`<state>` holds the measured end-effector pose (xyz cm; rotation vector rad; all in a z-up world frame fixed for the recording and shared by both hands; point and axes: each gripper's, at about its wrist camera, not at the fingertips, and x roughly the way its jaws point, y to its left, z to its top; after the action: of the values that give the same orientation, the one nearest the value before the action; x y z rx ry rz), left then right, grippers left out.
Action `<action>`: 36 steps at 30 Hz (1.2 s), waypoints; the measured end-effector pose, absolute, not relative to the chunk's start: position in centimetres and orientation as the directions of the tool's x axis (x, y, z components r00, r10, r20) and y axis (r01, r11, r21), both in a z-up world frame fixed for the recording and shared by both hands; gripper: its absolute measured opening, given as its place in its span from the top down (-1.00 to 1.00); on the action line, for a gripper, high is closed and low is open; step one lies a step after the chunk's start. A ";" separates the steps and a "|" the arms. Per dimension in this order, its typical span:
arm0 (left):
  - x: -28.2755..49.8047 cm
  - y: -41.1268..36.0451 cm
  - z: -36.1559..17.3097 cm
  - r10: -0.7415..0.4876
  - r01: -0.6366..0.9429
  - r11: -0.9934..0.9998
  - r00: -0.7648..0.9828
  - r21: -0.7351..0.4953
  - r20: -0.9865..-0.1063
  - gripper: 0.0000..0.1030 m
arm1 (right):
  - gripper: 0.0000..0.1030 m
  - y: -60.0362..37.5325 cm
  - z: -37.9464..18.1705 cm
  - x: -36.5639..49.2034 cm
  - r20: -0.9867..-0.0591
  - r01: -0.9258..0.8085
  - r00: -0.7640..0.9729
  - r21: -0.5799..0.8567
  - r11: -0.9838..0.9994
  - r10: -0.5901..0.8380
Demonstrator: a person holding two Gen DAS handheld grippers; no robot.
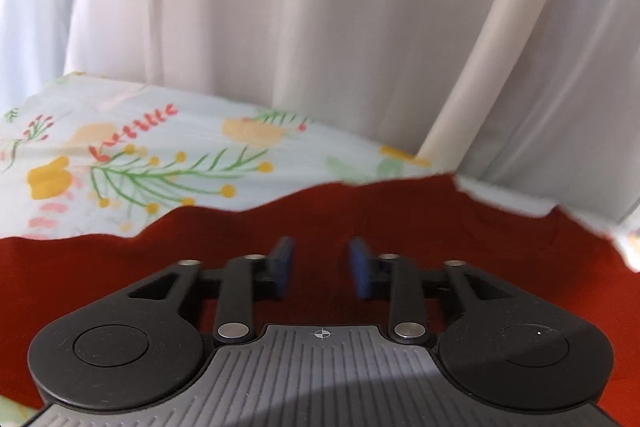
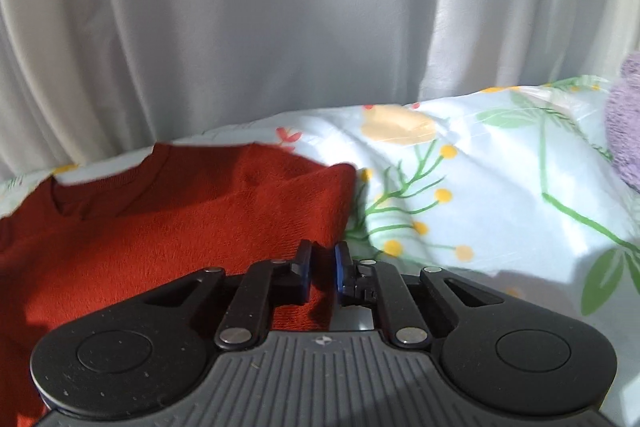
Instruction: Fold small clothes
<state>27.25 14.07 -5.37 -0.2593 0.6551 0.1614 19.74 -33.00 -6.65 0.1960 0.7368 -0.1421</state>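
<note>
White curtain point(image 1: 280, 7) hangs behind your floral bedsheet point(image 1: 132, 163); a purple plush thing point(image 2: 626, 119) sits far right. Your red sweater point(image 2: 168, 219) lies flat on the sheet, neckline toward the curtain, long axis running away from you. Left gripper point(image 1: 321, 267) stands half open above the cloth, gripping nothing; right gripper point(image 2: 322, 271) is narrowed, pinching the sweater's right edge.

You're in home bedroom: bed under floral sheet point(image 1: 168, 163), pale curtains point(image 2: 280, 27) hanging along far edge, purple plush point(image 2: 626, 123) at right edge.
</note>
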 end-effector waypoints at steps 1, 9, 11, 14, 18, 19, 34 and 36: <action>26.8 13.6 -5.0 0.022 -0.197 0.953 0.805 -0.230 -0.593 -0.24 | 0.72 -33.2 -6.2 19.3 -0.661 0.197 0.748 0.140 0.970 -0.057; 29.2 7.6 -8.6 -0.039 -0.121 0.966 0.803 -0.227 -0.594 -0.52 | 0.69 -23.2 -7.3 20.3 -0.623 -0.189 0.715 0.264 0.946 0.317; 30.1 7.8 -9.5 0.030 -0.167 0.971 0.798 -0.173 -0.602 -0.49 | 0.69 -20.8 -8.0 20.8 -0.610 -0.253 0.713 0.237 0.938 0.346; 30.3 8.1 -9.9 0.109 -0.187 0.980 0.794 -0.069 -0.598 -0.37 | 0.70 -20.6 -9.3 21.9 -0.608 -0.256 0.733 0.168 0.952 0.305; 29.8 8.6 -9.7 0.079 -0.145 0.987 0.805 -0.067 -0.588 -0.38 | 0.71 -24.9 -10.0 22.2 -0.581 -0.138 0.801 0.058 0.989 0.146; 29.8 8.8 -9.7 0.074 -0.143 0.987 0.806 -0.072 -0.587 -0.42 | 0.71 -26.3 -10.0 22.3 -0.580 -0.099 0.806 0.067 0.993 0.119; 26.7 7.0 -9.4 0.019 -0.103 0.989 0.788 -0.102 -0.616 -0.59 | 0.80 -27.3 -9.1 13.4 -0.627 -0.056 0.779 -0.044 0.997 0.016; 26.7 6.9 -9.5 0.038 -0.111 0.991 0.788 -0.080 -0.615 -0.59 | 0.80 -27.8 -9.1 13.6 -0.631 -0.049 0.776 -0.035 0.998 0.016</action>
<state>26.67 6.95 -9.48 -0.1142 0.6590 0.0805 13.59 -27.77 -9.05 -0.0509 0.6822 0.0353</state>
